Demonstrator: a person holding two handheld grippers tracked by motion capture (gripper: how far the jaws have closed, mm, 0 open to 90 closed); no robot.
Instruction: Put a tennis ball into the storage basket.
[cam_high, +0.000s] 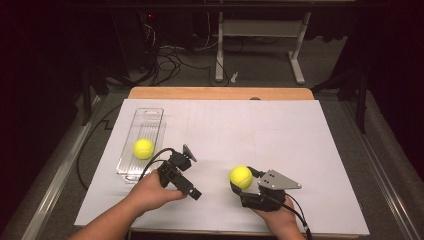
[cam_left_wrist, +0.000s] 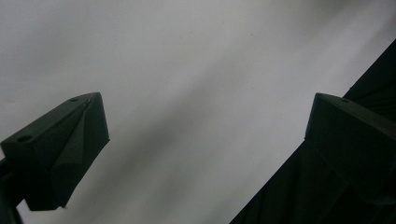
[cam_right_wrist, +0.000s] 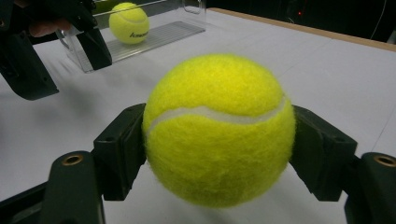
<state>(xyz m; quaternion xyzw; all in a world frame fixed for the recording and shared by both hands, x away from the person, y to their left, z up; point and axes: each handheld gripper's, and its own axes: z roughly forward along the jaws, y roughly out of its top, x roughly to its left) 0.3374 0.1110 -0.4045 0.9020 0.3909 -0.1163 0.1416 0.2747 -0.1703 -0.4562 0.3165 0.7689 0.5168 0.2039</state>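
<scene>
While two balls are seen, these things are noted:
Right gripper (cam_high: 239, 184): clenched on a tennis ball (cam_high: 240, 177), low and right of the middle.
Left gripper (cam_high: 192, 192): jaws held apart, nothing gripped.
Second ball (cam_high: 143, 148): kept in the clear tray (cam_high: 150, 120), left side.

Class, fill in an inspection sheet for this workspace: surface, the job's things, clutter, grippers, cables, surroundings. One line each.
Surface: white sheet over a wooden table.
Job's things: one tennis ball in the right gripper's jaws; a second tennis ball lies in the clear tray.
Clutter: nothing seen.
Grippers: right gripper shut on its ball; left gripper open, nothing between its jaws.
Cables: one cable trails from the left gripper; floor cables beyond the table.
Surroundings: dark room, white desk frame behind.
</scene>
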